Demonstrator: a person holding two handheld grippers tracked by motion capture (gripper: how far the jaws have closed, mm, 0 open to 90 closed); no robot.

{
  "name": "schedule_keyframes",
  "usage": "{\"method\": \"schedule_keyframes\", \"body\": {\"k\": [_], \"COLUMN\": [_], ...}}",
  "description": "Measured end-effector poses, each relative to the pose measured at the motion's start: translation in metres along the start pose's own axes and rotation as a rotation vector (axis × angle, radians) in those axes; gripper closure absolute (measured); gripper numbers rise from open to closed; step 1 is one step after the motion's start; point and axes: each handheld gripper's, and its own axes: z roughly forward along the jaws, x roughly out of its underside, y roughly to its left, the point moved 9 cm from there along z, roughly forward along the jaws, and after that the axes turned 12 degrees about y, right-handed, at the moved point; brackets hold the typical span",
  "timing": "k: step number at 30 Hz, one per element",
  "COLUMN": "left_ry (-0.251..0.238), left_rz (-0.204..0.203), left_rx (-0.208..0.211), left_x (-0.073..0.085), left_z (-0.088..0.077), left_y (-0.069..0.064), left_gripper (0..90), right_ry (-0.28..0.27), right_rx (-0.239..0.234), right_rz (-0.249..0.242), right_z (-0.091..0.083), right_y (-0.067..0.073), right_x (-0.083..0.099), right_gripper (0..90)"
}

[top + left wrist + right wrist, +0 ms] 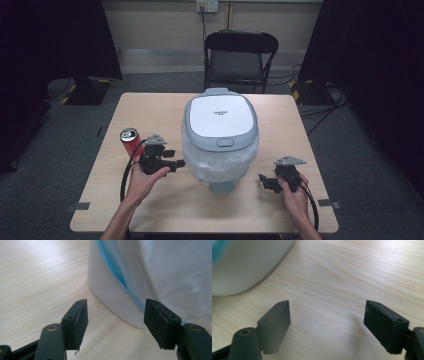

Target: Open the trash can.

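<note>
A white bin with a grey lid [220, 117] stands mid-table, a clear plastic liner [220, 160] bulging below the lid. A red drinks can [130, 140] stands upright left of it. My left gripper [174, 159] lies just left of the bin and right of the can, jaws open and pointing at the bin. In the left gripper view my left gripper [116, 315] holds nothing, with the bin's white base [110, 297] and liner [175, 272] close ahead. My right gripper [264, 181] sits at the bin's front right, open. In the right gripper view my right gripper [327, 315] is over bare wood, the bin base [242, 265] at upper left.
The wooden table [150, 210] has bare surface along its front edge and behind the bin. A black folding chair [240, 57] stands beyond the far edge. Dark curtains hang at both sides, and cables run across the grey floor.
</note>
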Motion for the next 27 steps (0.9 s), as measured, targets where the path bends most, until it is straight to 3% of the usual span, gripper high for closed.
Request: {"method": "schedule_keyframes", "body": {"k": [4, 5, 8, 15, 18, 20, 25, 26, 27], "left_ry": [-0.058, -0.085, -0.097, -0.158, -0.180, -0.234, -0.300, -0.326, -0.347], "left_rz": [0.003, 0.011, 0.022, 0.064, 0.071, 0.100, 0.145, 0.183, 0.195], "left_rx": [0.018, 0.022, 0.021, -0.007, 0.004, -0.004, 0.042, 0.049, 0.053], "left_x": [-0.009, -0.015, -0.020, -0.035, -0.039, -0.046, -0.057, -0.062, -0.065], "left_z": [-0.013, -0.021, -0.030, -0.070, -0.080, -0.095, -0.111, -0.117, -0.120], "left_y": [-0.006, -0.010, -0.014, -0.018, -0.021, -0.025, -0.041, -0.051, -0.056], "left_gripper": [39.4, 41.4, 41.5, 45.1, 50.5, 57.8, 76.4, 79.7, 83.1], "right_ry": [0.007, -0.013, -0.039, -0.038, -0.038, -0.038, -0.038, -0.038, -0.038], "right_rx": [-0.004, -0.010, -0.010, -0.004, -0.004, -0.004, -0.004, -0.004, -0.004], "right_rz": [0.003, 0.008, 0.014, 0.016, 0.016, 0.016, 0.017, 0.017, 0.017], "right_z": [0.006, 0.006, 0.006, 0.006, 0.006, 0.006, 0.006, 0.006, 0.006], "right_y": [-0.001, -0.002, -0.002, -0.002, -0.002, -0.002, -0.002, -0.002, -0.002], "right_x": [0.004, 0.006, 0.006, 0.007, 0.007, 0.007, 0.007, 0.007, 0.007], "right_gripper": [18.8, 18.3, 17.4, 17.2, 17.3, 17.2, 17.2, 17.2, 17.2]}}
